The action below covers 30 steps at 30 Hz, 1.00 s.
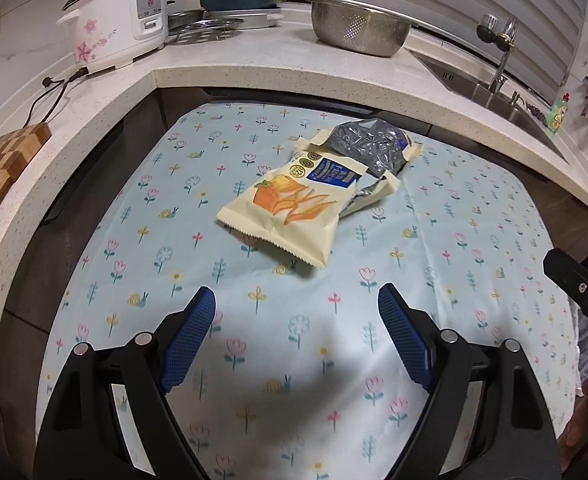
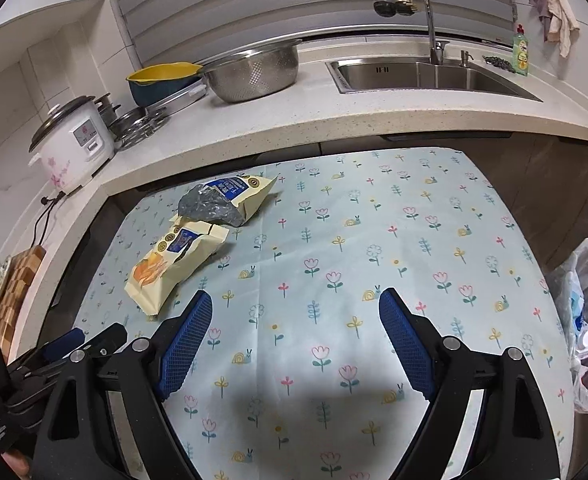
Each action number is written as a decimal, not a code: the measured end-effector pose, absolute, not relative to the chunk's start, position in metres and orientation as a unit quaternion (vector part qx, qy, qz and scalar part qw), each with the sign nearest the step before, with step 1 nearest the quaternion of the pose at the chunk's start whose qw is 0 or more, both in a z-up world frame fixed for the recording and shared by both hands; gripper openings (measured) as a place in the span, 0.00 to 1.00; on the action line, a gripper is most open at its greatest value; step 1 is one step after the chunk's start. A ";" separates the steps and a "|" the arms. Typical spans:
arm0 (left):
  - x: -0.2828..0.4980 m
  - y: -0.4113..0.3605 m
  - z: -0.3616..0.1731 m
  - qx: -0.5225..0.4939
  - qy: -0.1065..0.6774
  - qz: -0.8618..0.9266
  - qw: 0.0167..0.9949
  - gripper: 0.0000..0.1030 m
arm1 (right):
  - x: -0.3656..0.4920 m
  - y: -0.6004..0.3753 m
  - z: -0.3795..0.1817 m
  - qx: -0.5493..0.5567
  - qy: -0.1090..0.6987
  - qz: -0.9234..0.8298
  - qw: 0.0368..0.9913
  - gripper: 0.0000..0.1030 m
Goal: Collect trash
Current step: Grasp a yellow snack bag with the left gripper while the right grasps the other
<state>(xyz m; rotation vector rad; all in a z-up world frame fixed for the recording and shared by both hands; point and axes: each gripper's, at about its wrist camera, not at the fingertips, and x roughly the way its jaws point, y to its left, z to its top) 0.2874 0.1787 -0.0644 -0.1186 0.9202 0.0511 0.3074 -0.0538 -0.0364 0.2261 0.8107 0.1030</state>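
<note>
left claw: spread wide, nothing held; snack bags lie ahead
right claw: spread wide, nothing touched

The tabletop lies bare along its near and right edges. Two snack bags crowd the far left corner, and a raised counter walls the far edge.
</note>
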 end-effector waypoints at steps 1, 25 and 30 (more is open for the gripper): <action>0.293 0.178 -0.066 -0.053 0.444 0.025 0.894 0.77 | 0.313 -0.052 -0.038 0.109 0.395 0.052 0.911 0.80; 0.339 0.192 -0.101 -0.063 0.474 0.030 0.878 0.00 | 0.454 -0.023 -0.081 0.161 0.414 0.090 0.891 0.78; 0.338 0.206 -0.099 -0.072 0.471 0.044 0.878 0.00 | 0.468 -0.028 -0.087 0.192 0.420 0.100 0.881 0.71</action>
